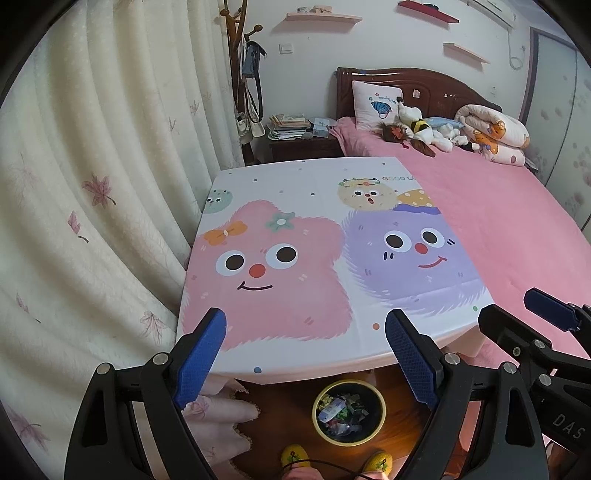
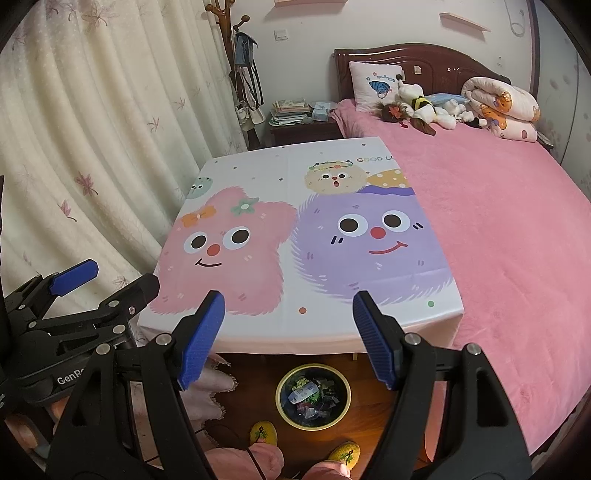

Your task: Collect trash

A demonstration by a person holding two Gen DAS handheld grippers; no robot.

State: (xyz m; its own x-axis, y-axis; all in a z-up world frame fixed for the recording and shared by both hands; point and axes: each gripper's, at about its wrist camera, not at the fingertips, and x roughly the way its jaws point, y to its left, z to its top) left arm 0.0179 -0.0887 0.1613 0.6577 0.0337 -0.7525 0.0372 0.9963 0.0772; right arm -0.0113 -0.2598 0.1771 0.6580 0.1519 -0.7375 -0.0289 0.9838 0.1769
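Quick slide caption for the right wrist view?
Open right gripper above the cartoon tablecloth, trash-filled bin on the floor below.

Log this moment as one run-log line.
left gripper: open, empty | right gripper: open, empty | both above table near edge | bin on floor, holds trash | tabletop: no trash seen

The room was a bedroom with a pale wall [image 1: 317, 55] and small pink shelves [image 1: 323, 16] on it. A cream curtain [image 1: 92, 166] with pink leaf prints hung on the left. A bed [image 2: 498, 229] with a pink cover and a dark wooden headboard [image 2: 436, 66] stood on the right. Beside it was a nightstand [image 1: 303, 146] with books, and a wooden coat rack [image 1: 236, 44]. A table [image 1: 314, 177] with a cartoon cloth stood in front. The floor [image 1: 288, 417] was brown wood.
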